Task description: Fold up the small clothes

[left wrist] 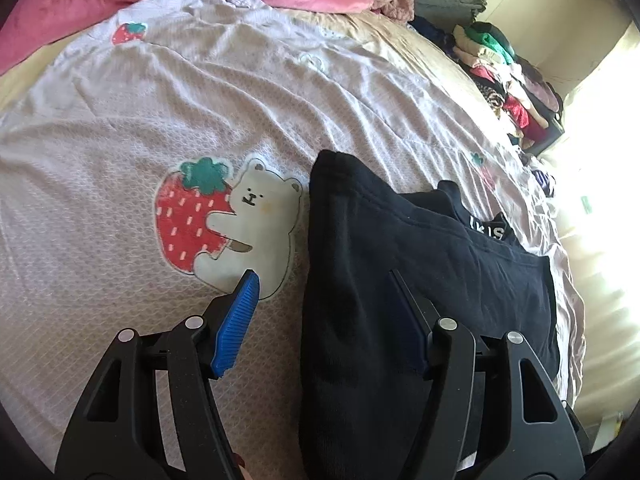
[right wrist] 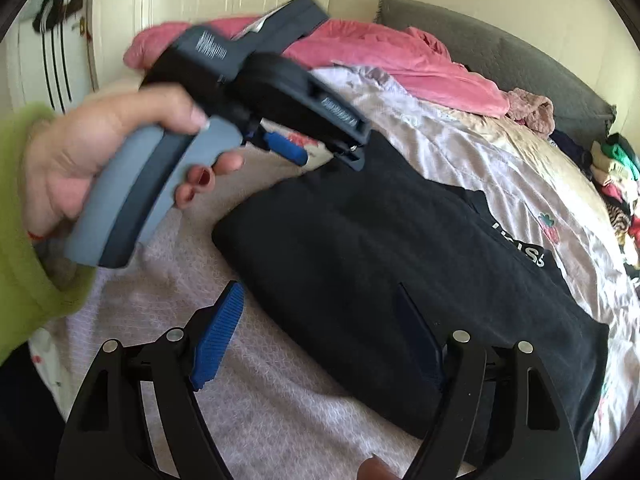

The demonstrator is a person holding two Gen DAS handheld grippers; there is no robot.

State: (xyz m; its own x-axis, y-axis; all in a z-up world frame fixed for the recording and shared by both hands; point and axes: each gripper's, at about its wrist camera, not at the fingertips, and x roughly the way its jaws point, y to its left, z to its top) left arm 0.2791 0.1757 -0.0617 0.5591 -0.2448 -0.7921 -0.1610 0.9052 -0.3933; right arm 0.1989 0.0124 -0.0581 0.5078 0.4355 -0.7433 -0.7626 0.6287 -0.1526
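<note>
On the bed, over a pale lilac quilt printed with a strawberry-and-bear patch, lies a black garment already doubled into a long slab, its white-lettered waistband at the far end. Going left to right in the left wrist view, the left hand-held gripper hangs with its blue pad over the bear patch and its other finger over the black cloth; the jaws stand released, nothing between them, straddling the garment's left folded edge, which runs from about 6 o'clock up to 12 o'clock. In the right wrist view the same tool shows at 10 o'clock, gripped by a hand in a green sleeve. The right hand-held gripper is also released and empty, one finger above quilt, one above cloth, with the garment's long axis stretching from 9 o'clock away to 3 o'clock. Both tools look about equally near; the right one seems nearer the closer short end, which a further fold would probably lift toward the waistband.
</note>
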